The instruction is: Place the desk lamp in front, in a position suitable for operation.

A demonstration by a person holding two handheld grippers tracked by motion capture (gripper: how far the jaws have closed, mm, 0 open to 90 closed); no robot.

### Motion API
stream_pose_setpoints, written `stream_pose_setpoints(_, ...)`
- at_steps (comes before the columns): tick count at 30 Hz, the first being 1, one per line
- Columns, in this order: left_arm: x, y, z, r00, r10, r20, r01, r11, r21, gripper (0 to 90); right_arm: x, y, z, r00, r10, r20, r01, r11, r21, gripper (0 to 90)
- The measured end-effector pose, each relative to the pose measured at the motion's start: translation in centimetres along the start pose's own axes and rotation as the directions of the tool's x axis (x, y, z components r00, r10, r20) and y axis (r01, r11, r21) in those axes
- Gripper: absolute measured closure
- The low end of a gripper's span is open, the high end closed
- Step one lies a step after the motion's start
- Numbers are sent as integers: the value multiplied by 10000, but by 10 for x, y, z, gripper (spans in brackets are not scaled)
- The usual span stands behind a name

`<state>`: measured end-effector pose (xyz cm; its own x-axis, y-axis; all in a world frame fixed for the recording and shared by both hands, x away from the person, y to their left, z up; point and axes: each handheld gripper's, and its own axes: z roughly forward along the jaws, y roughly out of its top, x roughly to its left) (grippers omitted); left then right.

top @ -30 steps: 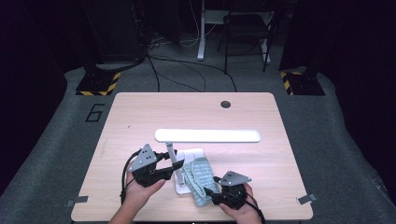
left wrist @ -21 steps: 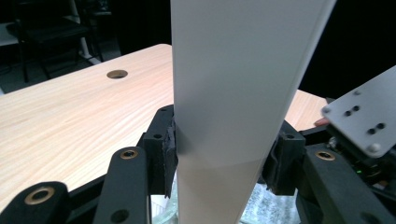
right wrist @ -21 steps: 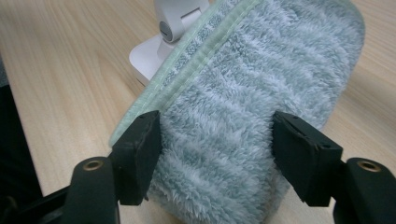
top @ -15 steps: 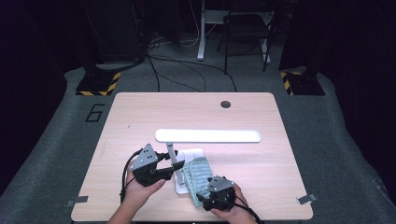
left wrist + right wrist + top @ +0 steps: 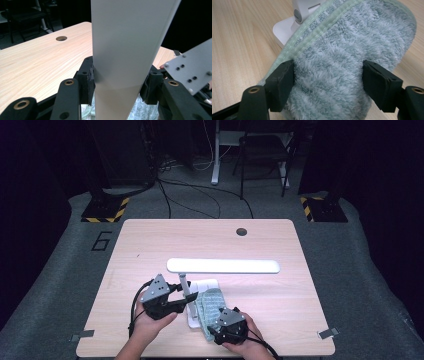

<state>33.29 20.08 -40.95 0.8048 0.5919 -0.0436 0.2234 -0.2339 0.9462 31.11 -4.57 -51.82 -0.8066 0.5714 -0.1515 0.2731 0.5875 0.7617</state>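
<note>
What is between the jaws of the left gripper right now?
The white lamp's upright stem. The left gripper view shows both pads against its sides.

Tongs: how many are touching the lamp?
1. The left tongs clamp the white desk lamp by its stem; the right tongs sit around the green towel instead.

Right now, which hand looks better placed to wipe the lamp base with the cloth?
The right. Its gripper already straddles the cloth lying over the lamp base. The left gripper is clamped on the lamp's post, probably steadying it.
</note>
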Motion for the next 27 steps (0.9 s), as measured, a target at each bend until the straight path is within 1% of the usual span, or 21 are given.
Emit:
stream_pose_setpoints(1, 0, 0, 0, 10000, 5, -9, -5, 10000, 10, 539, 1, 0, 0, 10000, -72, 55, 72, 10000, -17, 274)
stream_pose_setpoints(2, 0, 0, 0, 10000, 16, -8, -16, 10000, 31, 539, 1, 1, 1, 9999, -171, 13, 171, 9998, -41, 274)
stream_pose_setpoints(3, 0, 0, 0, 10000, 11, -5, -11, 10000, 32, 539, 2, 2, 2, 9996, -225, 172, 227, 9997, -123, 271)
stream_pose_setpoints(4, 0, 0, 0, 10000, 2, 12, -2, 10000, 21, 539, 4, 2, 3, 9996, -207, 202, 209, 9997, -110, 269)
stream_pose_setpoints(8, 1, 0, 0, 10000, -30, -1, 30, 10000, 5, 540, 9, 8, 7, 9981, -495, 374, 497, 9987, -61, 249)
stream_pose_setpoints(9, 1, 0, 0, 10000, -30, -1, 30, 10000, 5, 540, 9, 8, 7, 9981, -495, 374, 497, 9987, -61, 249)
stream_pose_setpoints(10, 2, 0, -1, 9999, -35, 105, 35, 10000, 66, 540, 11, 10, 8, 9989, -298, 358, 300, 9995, -53, 243)
stream_pose_setpoints(11, 3, 0, 0, 10000, -73, 61, 73, 10000, -7, 539, 13, 13, 11, 9984, -366, 431, 368, 9993, -30, 233)
stream_pose_setpoints(12, 3, 0, -1, 9999, -106, 58, 106, 9999, 18, 539, 14, 14, 12, 9981, -454, 408, 456, 9990, -41, 227)
stream_pose_setpoints(13, 3, 0, -1, 9999, -108, 62, 108, 9999, 12, 539, 16, 16, 13, 9987, -253, 436, 255, 9997, -52, 218)
stream_pose_setpoints(15, 3, -1, -1, 9999, -97, 74, 97, 10000, -15, 539, 17, 19, 15, 9969, -538, 567, 538, 9986, 6, 193)
stream_pose_setpoints(17, 3, -1, -1, 9999, -89, 69, 89, 10000, -12, 539, 19, 20, 16, 9972, -450, 598, 451, 9990, -6, 178)
stream_pose_setpoints(18, 3, -1, -1, 9999, -93, 71, 93, 10000, -9, 539, 18, 21, 17, 9960, -661, 605, 662, 9978, -3, 169)
stream_pose_setpoints(19, 4, 0, -1, 9999, -89, 114, 89, 10000, 28, 539, 20, 23, 19, 9966, -476, 666, 476, 9989, 26, 147)
stream_pose_setpoints(20, 4, -1, -1, 9999, -86, 97, 85, 10000, 6, 539, 19, 24, 19, 9960, -586, 682, 591, 9982, -48, 147)
stream_pose_setpoints(22, 5, -1, -1, 10000, -29, 57, 29, 10000, 32, 539, 21, 24, 20, 9961, -579, 669, 582, 9983, -32, 147)
stream_pose_setpoints(23, 5, -1, -1, 10000, -34, 68, 33, 10000, 63, 539, 20, 25, 20, 9943, -795, 711, 800, 9968, -45, 147)
stream_pose_setpoints(24, 6, -1, -1, 9995, -197, 256, 197, 9998, 15, 538, 22, 25, 20, 9945, -775, 700, 781, 9969, -66, 165)
stream_pose_setpoints(25, 7, -1, -1, 9995, -156, 269, 156, 9999, -25, 538, 21, 25, 20, 9940, -921, 590, 925, 9957, -26, 198)
stream_pose_setpoints(26, 8, -1, -2, 9990, -176, 403, 175, 9998, 28, 537, 22, 24, 20, 9957, -756, 532, 759, 9971, -52, 215)
stream_pose_setpoints(27, 9, -2, -2, 9990, -177, 421, 179, 9998, -26, 536, 20, 24, 19, 9954, -888, 363, 887, 9960, 44, 234)
